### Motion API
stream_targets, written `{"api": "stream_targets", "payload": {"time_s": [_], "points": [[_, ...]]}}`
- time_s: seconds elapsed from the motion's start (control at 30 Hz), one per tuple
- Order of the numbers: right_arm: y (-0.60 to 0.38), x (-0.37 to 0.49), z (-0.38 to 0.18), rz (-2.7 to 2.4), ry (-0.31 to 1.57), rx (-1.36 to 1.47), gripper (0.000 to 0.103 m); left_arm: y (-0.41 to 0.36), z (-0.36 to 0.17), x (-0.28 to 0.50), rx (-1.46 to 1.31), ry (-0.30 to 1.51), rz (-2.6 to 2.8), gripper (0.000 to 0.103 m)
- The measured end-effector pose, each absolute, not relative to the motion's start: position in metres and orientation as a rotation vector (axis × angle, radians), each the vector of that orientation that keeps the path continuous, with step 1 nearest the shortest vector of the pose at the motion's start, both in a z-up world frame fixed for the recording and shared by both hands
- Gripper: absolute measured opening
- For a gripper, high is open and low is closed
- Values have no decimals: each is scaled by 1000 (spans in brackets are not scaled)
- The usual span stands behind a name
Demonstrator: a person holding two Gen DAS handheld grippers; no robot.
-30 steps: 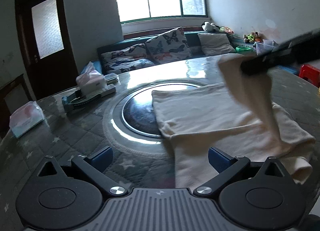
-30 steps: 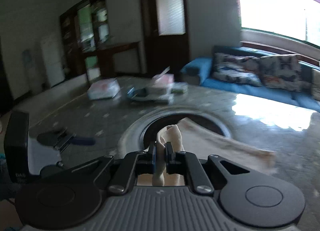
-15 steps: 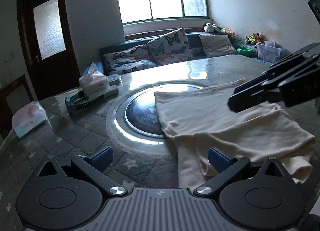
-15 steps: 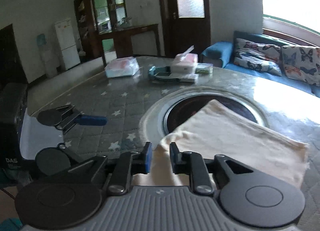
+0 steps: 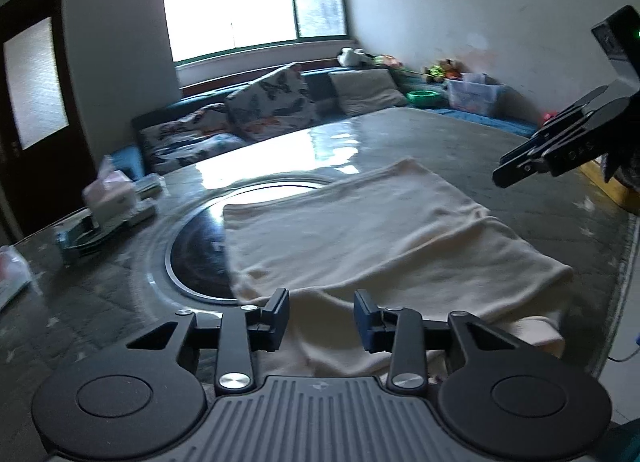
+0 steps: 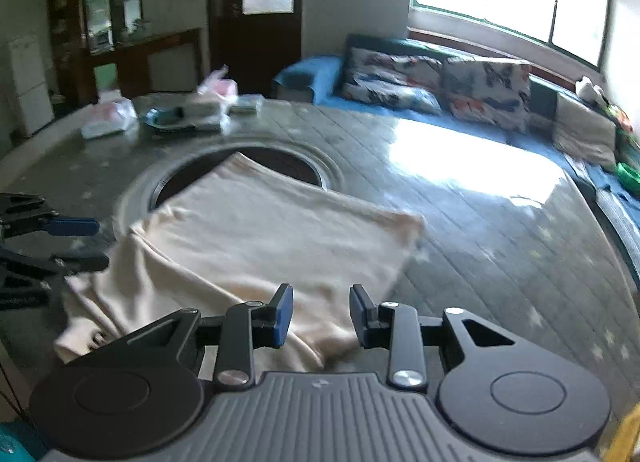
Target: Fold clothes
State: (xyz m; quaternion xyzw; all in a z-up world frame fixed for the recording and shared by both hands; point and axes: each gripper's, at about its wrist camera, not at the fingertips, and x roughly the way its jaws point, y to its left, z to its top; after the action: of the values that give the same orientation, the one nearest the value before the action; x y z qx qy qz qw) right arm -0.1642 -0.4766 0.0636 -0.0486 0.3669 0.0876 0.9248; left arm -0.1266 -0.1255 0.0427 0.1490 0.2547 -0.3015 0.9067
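A cream garment (image 5: 372, 234) lies partly folded on the grey round table (image 5: 500, 150), over the dark glass centre disc (image 5: 196, 254). It also shows in the right wrist view (image 6: 260, 238). My left gripper (image 5: 322, 316) is open and empty, low over the garment's near edge. My right gripper (image 6: 320, 314) is open and empty over the garment's near hem. The right gripper also shows at the right edge of the left wrist view (image 5: 560, 146), raised above the table. The left gripper shows at the left edge of the right wrist view (image 6: 52, 242).
A tissue box (image 5: 108, 194) and a dark tray (image 5: 84, 238) sit at the table's far left, with a plastic packet (image 6: 108, 118) nearby. A blue sofa with butterfly cushions (image 5: 272, 102) runs under the window. A dark door (image 6: 256, 14) stands behind.
My right gripper let go of the cream cloth it was holding up, opened and pulled back. The cloth now lies flat on the garment. My left gripper narrowed its jaws and moved nearer the garment.
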Motion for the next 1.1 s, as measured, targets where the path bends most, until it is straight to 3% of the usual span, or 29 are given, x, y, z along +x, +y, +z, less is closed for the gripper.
{"api": "stream_targets", "payload": {"time_s": [0.53, 0.67, 0.8, 1.1], "points": [[-457, -162, 20, 258, 810, -135, 29, -124, 24, -121, 329, 651, -584, 38], [-453, -167, 26, 274, 790, -148, 30, -123, 23, -121, 325, 651, -583, 16], [-442, -174, 31, 317, 769, -170, 30, -119, 26, -121, 308, 649, -572, 4], [-412, -177, 24, 404, 773, -212, 30, -109, 30, -127, 329, 649, -552, 3]]}}
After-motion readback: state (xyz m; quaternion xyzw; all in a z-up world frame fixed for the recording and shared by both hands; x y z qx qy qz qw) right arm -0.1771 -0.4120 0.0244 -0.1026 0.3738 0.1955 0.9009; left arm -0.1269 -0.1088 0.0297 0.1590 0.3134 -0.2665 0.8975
